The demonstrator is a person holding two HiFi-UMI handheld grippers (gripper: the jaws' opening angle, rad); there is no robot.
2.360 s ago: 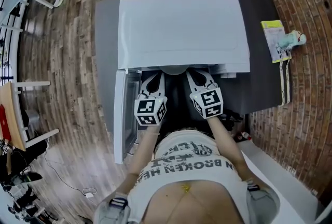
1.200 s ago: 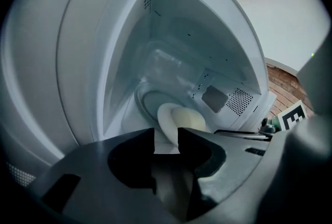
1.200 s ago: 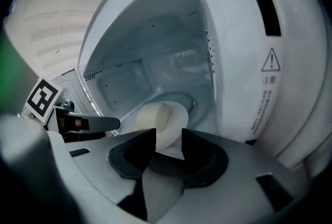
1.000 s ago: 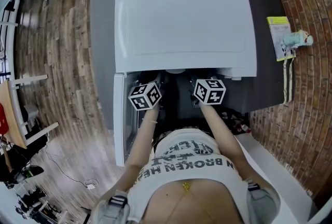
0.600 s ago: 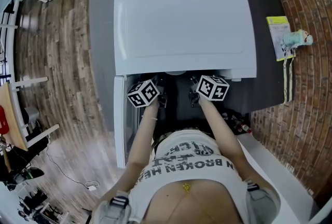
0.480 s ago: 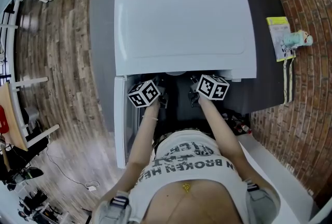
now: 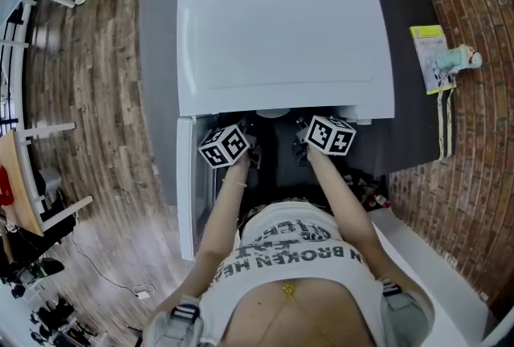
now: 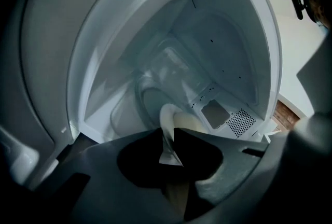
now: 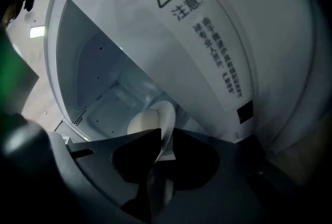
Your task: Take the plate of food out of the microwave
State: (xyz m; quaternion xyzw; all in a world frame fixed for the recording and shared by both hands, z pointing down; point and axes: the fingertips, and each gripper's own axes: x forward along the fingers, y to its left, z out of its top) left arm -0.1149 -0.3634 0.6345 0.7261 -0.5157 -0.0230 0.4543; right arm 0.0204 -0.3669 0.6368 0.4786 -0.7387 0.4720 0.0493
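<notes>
A white microwave [image 7: 285, 40] stands on a grey table [image 7: 157, 56], its door [image 7: 186, 177] swung open to the left. Inside lies a white plate [image 8: 174, 116] with pale cream food [image 8: 193, 123] on it. My left gripper [image 8: 167, 140] reaches into the cavity; the plate's rim fills the gap between its closing jaws. My right gripper [image 9: 162, 140] holds the opposite rim of the plate [image 9: 165, 114] the same way, jaws closing, beside the food [image 9: 141, 124]. From the head view only the marker cubes [image 7: 223, 146] [image 7: 331, 135] show; the fingertips are hidden under the microwave top.
A yellow-green packet with a small pale toy [image 7: 434, 56] lies on the table's right end. A brick wall [image 7: 474, 136] runs along the right, and a white surface [image 7: 434, 265] sits at lower right. Chairs [image 7: 32, 177] stand on the wooden floor to the left.
Both grippers have pushed forward from the microwave's front edge into the cavity, so their fingers are now out of the head view. Over the last half second they barely move.
</notes>
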